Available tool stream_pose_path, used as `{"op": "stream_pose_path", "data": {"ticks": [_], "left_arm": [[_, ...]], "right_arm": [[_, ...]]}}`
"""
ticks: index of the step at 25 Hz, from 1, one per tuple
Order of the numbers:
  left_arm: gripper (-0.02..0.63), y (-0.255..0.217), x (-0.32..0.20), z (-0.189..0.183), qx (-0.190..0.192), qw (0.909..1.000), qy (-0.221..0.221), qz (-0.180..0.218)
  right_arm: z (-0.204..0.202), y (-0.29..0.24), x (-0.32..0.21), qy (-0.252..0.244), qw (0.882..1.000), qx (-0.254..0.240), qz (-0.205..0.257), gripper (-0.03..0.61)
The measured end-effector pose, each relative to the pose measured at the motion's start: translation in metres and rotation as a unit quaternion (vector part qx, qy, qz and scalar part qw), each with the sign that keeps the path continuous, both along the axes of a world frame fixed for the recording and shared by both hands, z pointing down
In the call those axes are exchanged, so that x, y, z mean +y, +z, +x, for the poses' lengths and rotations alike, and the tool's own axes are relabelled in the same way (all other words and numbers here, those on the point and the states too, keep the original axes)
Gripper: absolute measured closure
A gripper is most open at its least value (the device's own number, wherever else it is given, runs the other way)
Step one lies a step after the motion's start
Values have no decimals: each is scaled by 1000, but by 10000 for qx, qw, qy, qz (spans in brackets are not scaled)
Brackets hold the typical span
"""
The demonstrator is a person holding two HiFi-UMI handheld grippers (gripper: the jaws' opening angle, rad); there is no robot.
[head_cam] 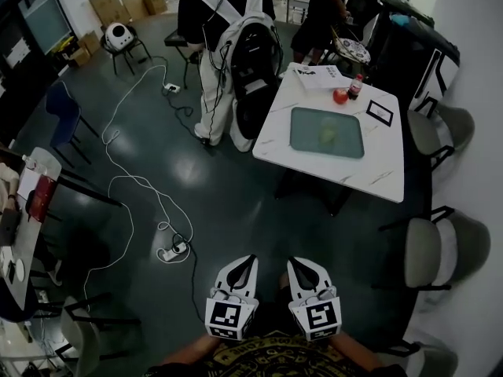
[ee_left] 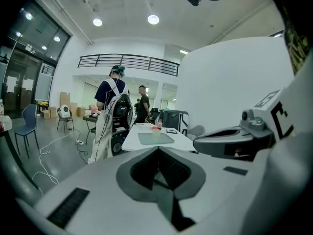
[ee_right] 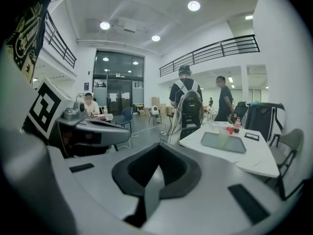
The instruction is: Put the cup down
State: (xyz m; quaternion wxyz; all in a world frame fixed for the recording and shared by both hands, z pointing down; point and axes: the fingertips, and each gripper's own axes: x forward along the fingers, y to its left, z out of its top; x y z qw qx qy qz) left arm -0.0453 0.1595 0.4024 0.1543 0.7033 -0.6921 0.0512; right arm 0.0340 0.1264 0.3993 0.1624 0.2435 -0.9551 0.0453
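Nearest the lens: left gripper (head_cam: pixel 248 259) and right gripper (head_cam: pixel 294 261), side by side at the lower edge of the head view, close to the person's body, tips pointing forward over the dark floor (head_cam: pixel 236 203). In both gripper views the jaws are pressed together, with nothing between them.

Cup (head_cam: pixel 328 134): pale and translucent, upright on a grey-green tray (head_cam: pixel 306 144) in the middle of a white table (head_cam: pixel 377 171). It is well apart from both grippers, ahead of them and to the right.

Along the table's far edge lie a stack of papers (head_cam: pixel 318 77), a red object (head_cam: pixel 340 96) just beside a bottle (head_cam: pixel 355 87), and a black-framed card (head_cam: pixel 380 112). Chairs (head_cam: pixel 423 254) stand along the table's right side.

A person (head_cam: pixel 206 22) wearing a backpack stands at the table's far left corner, back turned in both gripper views. A white cable (head_cam: pixel 118 181) snakes across the floor to a power strip (head_cam: pixel 174 251) left of the grippers.
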Motion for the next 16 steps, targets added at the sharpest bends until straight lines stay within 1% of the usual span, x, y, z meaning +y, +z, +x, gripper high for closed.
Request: {"op": "stream_pose_path", "data": {"ticks": [3, 9, 16], "left_arm": [[603, -7, 9, -11, -71, 9999, 28, 129], [603, -18, 25, -32, -165, 9995, -23, 265], [603, -20, 22, -43, -215, 9990, -59, 380]], "right_arm": [[-4, 3, 9, 159, 9998, -114, 69, 575], [-24, -5, 23, 155, 9995, -198, 183, 575], [-35, -11, 16, 148, 9991, -251, 311, 575]]}}
